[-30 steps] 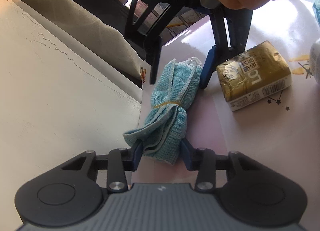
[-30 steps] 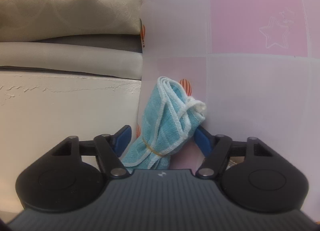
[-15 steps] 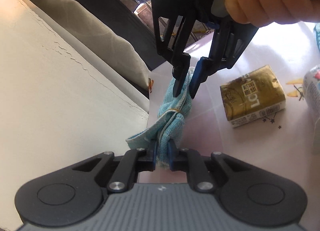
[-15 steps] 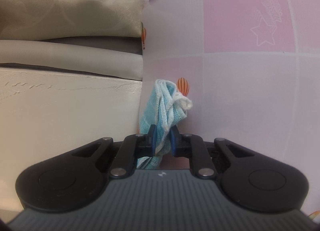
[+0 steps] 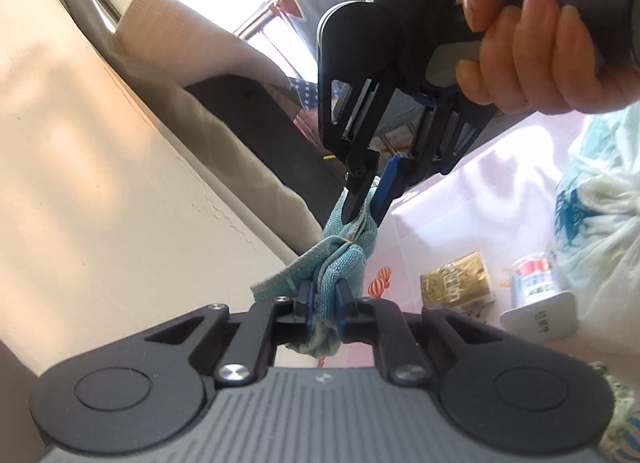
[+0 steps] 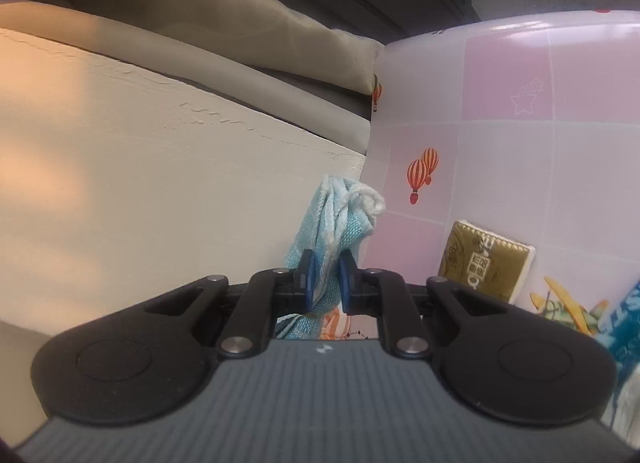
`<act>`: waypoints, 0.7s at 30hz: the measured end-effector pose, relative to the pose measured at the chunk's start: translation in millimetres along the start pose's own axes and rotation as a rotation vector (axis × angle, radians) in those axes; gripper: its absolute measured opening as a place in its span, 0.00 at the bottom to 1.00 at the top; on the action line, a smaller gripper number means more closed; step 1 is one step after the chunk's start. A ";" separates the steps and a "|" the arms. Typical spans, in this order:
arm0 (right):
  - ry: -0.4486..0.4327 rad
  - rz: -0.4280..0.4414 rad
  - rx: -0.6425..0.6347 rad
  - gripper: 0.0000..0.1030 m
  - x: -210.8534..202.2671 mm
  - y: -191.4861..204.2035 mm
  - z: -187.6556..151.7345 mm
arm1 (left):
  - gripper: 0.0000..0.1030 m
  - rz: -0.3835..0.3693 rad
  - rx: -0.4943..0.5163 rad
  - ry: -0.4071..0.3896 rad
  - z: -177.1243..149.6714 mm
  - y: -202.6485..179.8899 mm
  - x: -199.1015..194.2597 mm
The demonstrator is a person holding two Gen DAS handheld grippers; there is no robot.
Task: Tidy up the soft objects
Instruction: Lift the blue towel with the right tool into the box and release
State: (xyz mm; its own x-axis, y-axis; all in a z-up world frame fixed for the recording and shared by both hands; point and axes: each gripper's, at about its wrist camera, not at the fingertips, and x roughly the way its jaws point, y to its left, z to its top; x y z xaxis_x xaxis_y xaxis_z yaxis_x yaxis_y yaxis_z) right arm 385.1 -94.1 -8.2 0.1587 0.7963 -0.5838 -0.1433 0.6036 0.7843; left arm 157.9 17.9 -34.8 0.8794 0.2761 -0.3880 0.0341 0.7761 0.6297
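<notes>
Item under handling: a rolled blue cloth [image 5: 344, 259], woven, white-edged, cinched about its middle by a thin yellow elastic band [image 5: 347, 239].
Location of item: you hold it in the air between both tools, above the left edge of the pink patterned table cover [image 6: 520, 167], beside the cream wall [image 5: 100, 183]. It appears clear of the surface, though the underside is hidden.
Left gripper [image 5: 323, 303]: your fingers are squeezed together on the near end of the roll; fabric bulges out either side of the blue pads.
Right gripper [image 6: 328, 283]: likewise clamped on the far end, with the white-corded tip standing up beyond the pads. The left view confirms the pinch.
Right hand [image 5: 532, 31]: wrapped about the tool's handle, trigger drawn.
Handling judgement: light, limp and compressible; it should not slip or break, but it will sag wherever unsupported. A loose flap already hangs out at the left.
Where to hold: near the banded waist or on the thick folded ends, where layers are densest. Avoid the single loose flap; it would likely pull out.
Nearby goods: a gold foil packet [image 6: 486, 259], a small tin [image 5: 534, 277] and a plastic bag [image 5: 596, 199] lie on the cover, well apart from the cloth.
Risk: pulling the two ends apart may shift the band.
</notes>
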 end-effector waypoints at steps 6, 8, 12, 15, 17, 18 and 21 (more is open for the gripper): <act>-0.100 -0.011 -0.008 0.10 -94.3 -10.3 -50.6 | 0.11 -0.081 0.023 -0.151 26.8 -21.8 -75.4; -0.140 -0.026 0.001 0.10 -133.2 -21.7 -71.2 | 0.12 -0.121 0.037 -0.206 35.1 -36.2 -98.7; -0.217 -0.067 0.034 0.10 -204.6 -51.1 -109.6 | 0.12 -0.228 0.075 -0.318 55.8 -73.0 -141.6; -0.289 -0.106 0.069 0.10 -259.0 -80.2 -140.0 | 0.12 -0.307 0.134 -0.403 70.5 -114.0 -176.5; -0.334 -0.127 0.097 0.10 -291.9 -100.7 -158.1 | 0.12 -0.353 0.164 -0.442 80.0 -137.3 -188.3; -0.356 -0.137 0.114 0.10 -310.3 -113.3 -168.9 | 0.12 -0.387 0.177 -0.458 86.1 -152.4 -192.7; -0.407 -0.173 0.159 0.10 -352.9 -148.4 -193.5 | 0.12 -0.472 0.200 -0.484 102.8 -189.3 -209.8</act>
State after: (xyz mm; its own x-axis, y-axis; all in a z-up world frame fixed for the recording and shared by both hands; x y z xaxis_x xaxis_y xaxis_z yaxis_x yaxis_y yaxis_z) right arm 161.4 -456.7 40.8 0.5417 0.5844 -0.6042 0.0659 0.6870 0.7236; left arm 15.7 -245.3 -3.4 0.8600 -0.3837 -0.3366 0.5099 0.6187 0.5976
